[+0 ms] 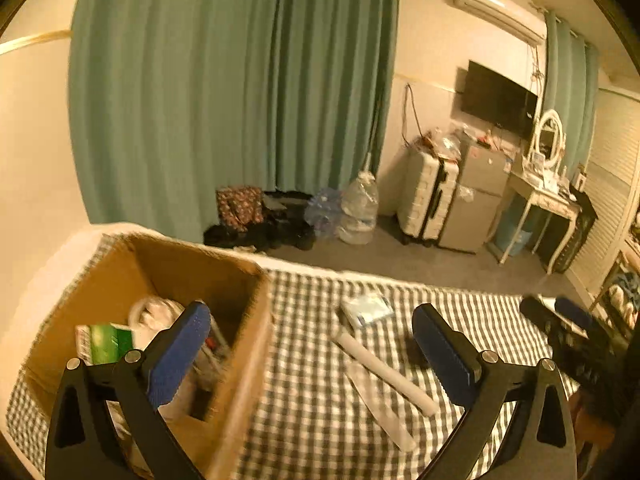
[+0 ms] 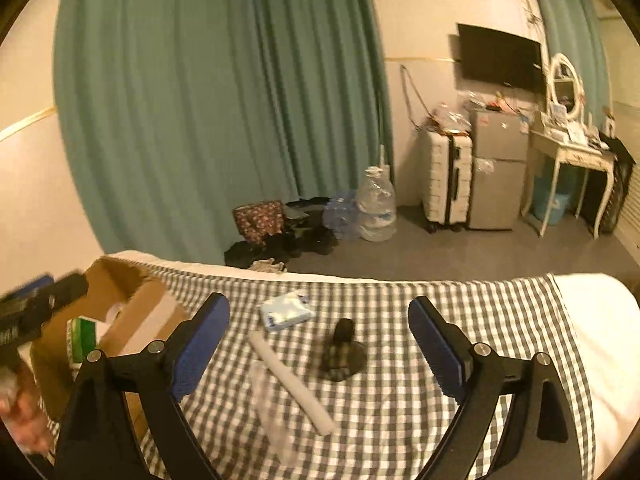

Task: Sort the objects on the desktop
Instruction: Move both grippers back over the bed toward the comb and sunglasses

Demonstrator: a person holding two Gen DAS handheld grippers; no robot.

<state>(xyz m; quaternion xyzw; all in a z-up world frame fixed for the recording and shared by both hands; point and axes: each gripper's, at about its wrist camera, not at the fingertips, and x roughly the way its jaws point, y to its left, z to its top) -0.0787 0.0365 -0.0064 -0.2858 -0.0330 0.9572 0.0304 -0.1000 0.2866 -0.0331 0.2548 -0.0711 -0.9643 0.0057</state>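
A brown cardboard box [image 1: 240, 280] stands on the checked cloth [image 1: 312, 400] at the left, holding a green carton [image 1: 108, 342] and white items. My left gripper [image 1: 310, 316] is open and empty, with its left finger over the box. On the cloth lie a white tube [image 2: 292, 384], a clear plastic wrapper [image 2: 272, 412], a tissue pack [image 2: 286, 310] and a small black object [image 2: 342, 350]. My right gripper [image 2: 320, 308] stands open above them, with nothing between its fingers. The left gripper [image 2: 36, 300] shows blurred at the left edge over the box [image 2: 132, 304].
The checked cloth covers a white bed [image 2: 600, 340] whose far edge drops to a grey floor. Beyond are dark bags [image 2: 280, 236], a large water bottle [image 2: 376, 204], a suitcase [image 2: 446, 184], a small fridge [image 2: 498, 168] and a dressing table [image 2: 572, 156]. A hand [image 2: 20, 412] shows at lower left.
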